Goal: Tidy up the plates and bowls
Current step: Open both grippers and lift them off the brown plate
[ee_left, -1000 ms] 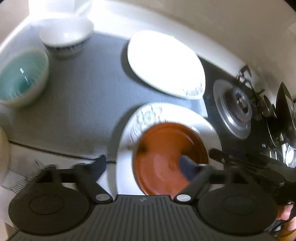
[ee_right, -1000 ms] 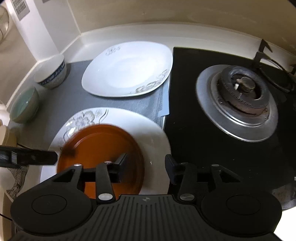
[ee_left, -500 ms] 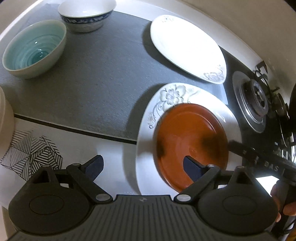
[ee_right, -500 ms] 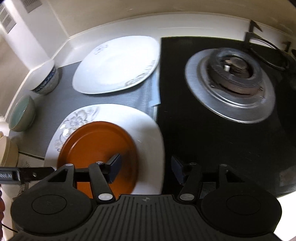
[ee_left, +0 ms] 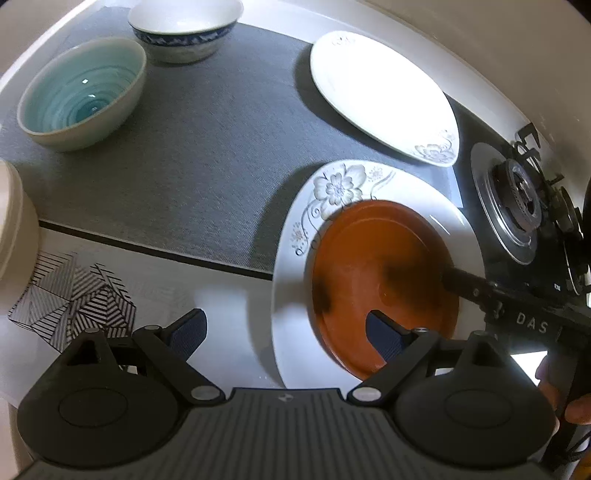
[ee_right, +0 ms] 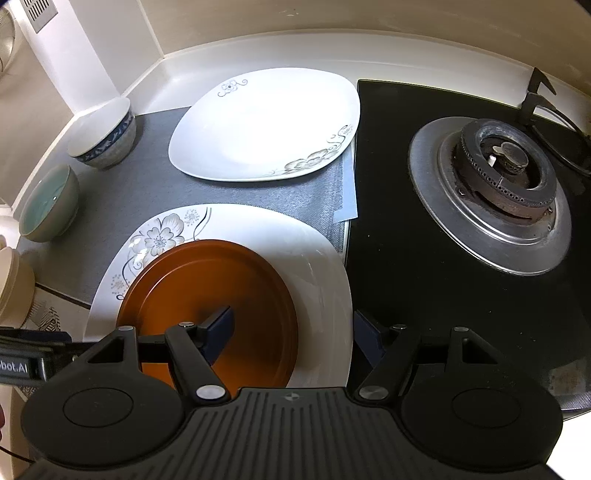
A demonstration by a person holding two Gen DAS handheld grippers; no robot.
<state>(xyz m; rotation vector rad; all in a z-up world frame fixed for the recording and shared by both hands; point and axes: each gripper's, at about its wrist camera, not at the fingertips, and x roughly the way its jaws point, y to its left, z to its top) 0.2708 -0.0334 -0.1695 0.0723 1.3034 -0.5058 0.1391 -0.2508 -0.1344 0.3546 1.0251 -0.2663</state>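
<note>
The right gripper (ee_right: pixel 291 334) hangs spread wide and empty over the near rim of the flowered plate (ee_right: pixel 317 258). The left gripper (ee_left: pixel 286 332) is likewise open, holding nothing, straddling that plate's near-left edge.

On this plate rests a smaller orange plate (ee_right: pixel 221 288), round and smooth. Sliding it against the glazed white surface could send it skating off; a finger clipping either rim might chip ceramic.

Behind the flowered plate lies a second white plate (ee_right: pixel 266 125), squarish with rounded corners. Left of it stand a ridged teal bowl (ee_left: pixel 83 92) and a blue-banded bowl (ee_left: pixel 183 27), all on a woven grey mat (ee_left: pixel 207 147). To its right sits the metal burner (ee_right: pixel 491 184).
</note>
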